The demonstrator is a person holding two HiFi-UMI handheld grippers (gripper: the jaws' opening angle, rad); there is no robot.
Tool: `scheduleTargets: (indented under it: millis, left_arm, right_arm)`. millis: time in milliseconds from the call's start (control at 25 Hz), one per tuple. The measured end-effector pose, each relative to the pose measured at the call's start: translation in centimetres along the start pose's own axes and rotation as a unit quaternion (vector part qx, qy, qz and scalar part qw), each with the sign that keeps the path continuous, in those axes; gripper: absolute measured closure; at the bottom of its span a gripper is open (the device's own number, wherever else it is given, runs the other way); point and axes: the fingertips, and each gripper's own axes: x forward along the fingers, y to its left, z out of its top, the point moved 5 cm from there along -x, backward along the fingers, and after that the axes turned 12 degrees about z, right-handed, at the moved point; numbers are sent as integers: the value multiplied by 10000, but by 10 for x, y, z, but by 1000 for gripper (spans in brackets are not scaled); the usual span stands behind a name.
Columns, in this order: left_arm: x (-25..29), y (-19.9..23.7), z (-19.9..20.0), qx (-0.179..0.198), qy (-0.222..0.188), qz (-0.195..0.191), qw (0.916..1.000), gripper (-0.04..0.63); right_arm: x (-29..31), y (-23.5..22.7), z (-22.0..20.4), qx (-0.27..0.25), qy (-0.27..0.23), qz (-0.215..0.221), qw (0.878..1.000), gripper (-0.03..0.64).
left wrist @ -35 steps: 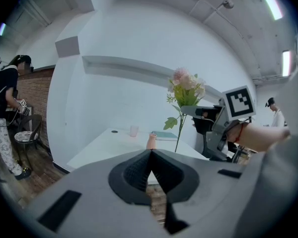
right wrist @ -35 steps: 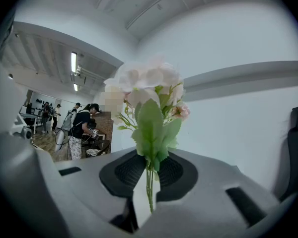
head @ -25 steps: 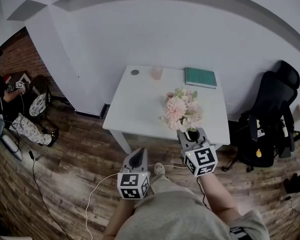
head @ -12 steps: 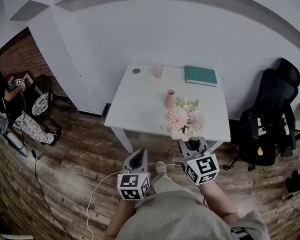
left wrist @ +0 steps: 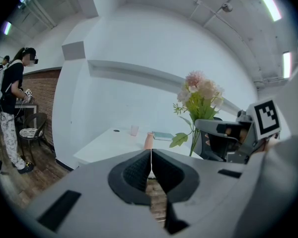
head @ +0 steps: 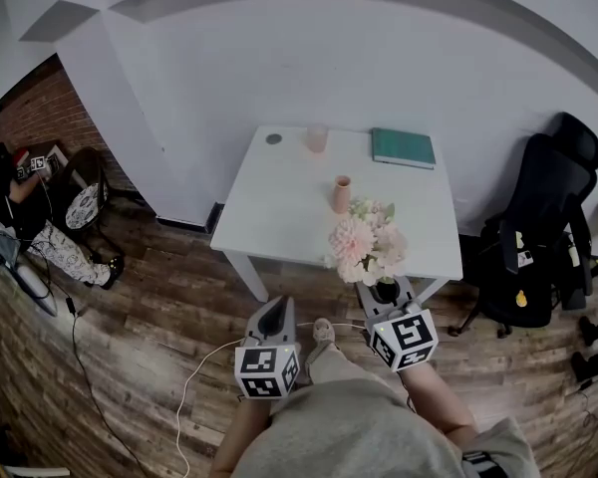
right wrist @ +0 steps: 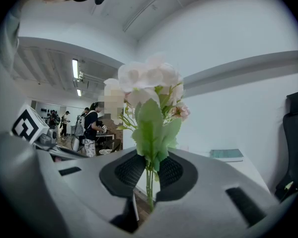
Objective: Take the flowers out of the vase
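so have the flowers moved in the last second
Yes. The flowers, held in the right tongs, have come toward the person: they covered the vase before, and now it stands clear beyond them on the table.

On the table (head: pixel 279 217) the vase (head: pixel 341 195), cup (head: pixel 317 138) and book (head: pixel 403 148) at the far edge (book rightmost), flowers (head: pixel 364 247) nearer than the vase, chair (head: pixel 548 217) at right.
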Motion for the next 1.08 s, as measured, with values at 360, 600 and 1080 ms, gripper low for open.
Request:
scheduleTargets:
  millis: [360,600,1080]
  left_arm:
    - [3,0,1,10,-8,-32,10000,588]
    - [4,0,2,23,-4,-42,10000,588]
    - [8,0,-1,47,56,-26,10000,586]
  right_arm:
    - [3,0,2,-44,24,-40,10000,568]
    - [4,1,3,-24,-13,-4,10000,568]
    - [10,1,2,-2,-47,70,10000,568]
